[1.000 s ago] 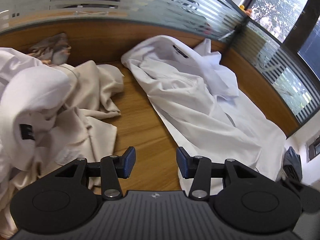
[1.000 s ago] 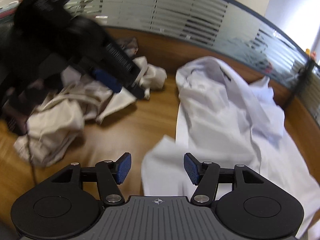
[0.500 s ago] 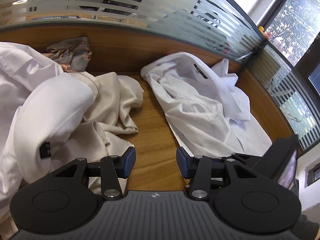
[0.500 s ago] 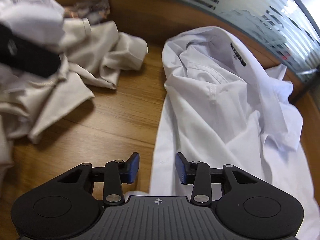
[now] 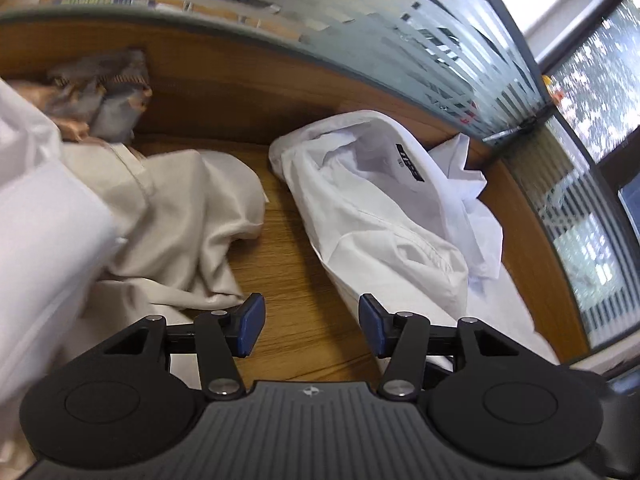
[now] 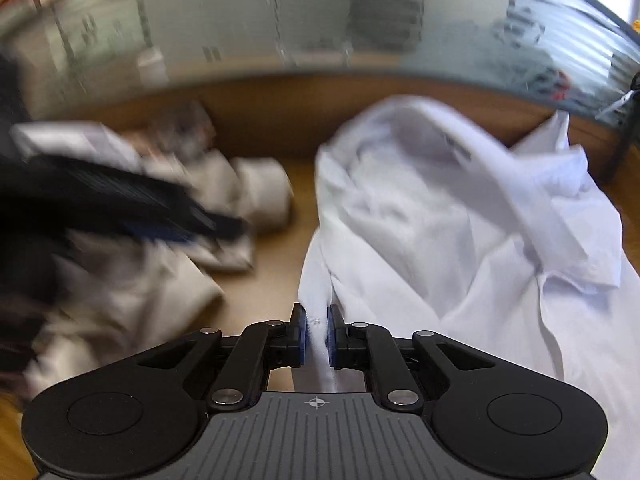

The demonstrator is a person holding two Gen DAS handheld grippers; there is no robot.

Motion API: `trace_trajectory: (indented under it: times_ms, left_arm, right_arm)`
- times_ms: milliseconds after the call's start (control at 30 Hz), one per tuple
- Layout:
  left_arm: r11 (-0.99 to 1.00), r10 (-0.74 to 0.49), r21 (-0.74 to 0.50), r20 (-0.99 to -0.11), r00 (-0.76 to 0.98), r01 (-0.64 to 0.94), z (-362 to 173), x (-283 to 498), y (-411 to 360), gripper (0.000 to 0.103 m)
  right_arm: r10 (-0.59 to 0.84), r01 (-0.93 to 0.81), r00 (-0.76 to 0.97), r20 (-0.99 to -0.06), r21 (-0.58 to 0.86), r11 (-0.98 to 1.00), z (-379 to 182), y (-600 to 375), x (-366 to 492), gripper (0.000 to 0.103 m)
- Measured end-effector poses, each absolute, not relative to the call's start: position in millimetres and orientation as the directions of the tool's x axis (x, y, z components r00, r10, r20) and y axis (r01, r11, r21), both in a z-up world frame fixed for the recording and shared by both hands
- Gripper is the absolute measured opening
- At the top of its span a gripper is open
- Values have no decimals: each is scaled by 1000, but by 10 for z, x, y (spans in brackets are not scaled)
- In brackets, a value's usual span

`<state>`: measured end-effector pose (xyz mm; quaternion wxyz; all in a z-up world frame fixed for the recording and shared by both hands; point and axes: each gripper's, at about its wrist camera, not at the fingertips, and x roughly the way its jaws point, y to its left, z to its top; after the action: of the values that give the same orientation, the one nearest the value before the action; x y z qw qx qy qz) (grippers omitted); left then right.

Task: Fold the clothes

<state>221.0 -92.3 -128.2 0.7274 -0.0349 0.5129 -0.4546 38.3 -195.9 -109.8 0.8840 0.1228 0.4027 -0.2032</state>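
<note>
The white shirt (image 6: 460, 240) lies crumpled on the right of the wooden counter (image 5: 304, 300), a beige garment (image 5: 184, 216) heaped left. The right gripper (image 6: 316, 330) fingers are closing on the shirt's near edge; the left gripper (image 5: 311, 326) fingers are opening, empty, over bare counter.

Surface (image 5: 308, 320): wood grain, smooth, satin sheen.
Shirt (image 5: 384, 224): thin white cloth, matt, creased.
Beige garment (image 5: 192, 216): soft matt cloth, rumpled.
Partition (image 5: 360, 20): frosted glass, striped.
Left claw (image 5: 311, 326): matt black plastic, blue rubbery pads (image 5: 251, 324), bright metal pins.
</note>
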Motion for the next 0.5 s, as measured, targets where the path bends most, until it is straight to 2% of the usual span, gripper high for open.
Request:
trace_trajectory:
  times_ms: [200, 500]
  left_arm:
    - [622, -725, -636, -689, 27, 457, -1430, 2368, -1098, 58]
    - [629, -766, -730, -641, 50, 268, -1574, 2521, -1177, 58]
  right_arm:
    - [-159, 385, 693, -703, 174, 906, -586, -1932, 190, 12]
    - [-65, 329, 738, -672, 273, 904, -319, -1886, 17, 12]
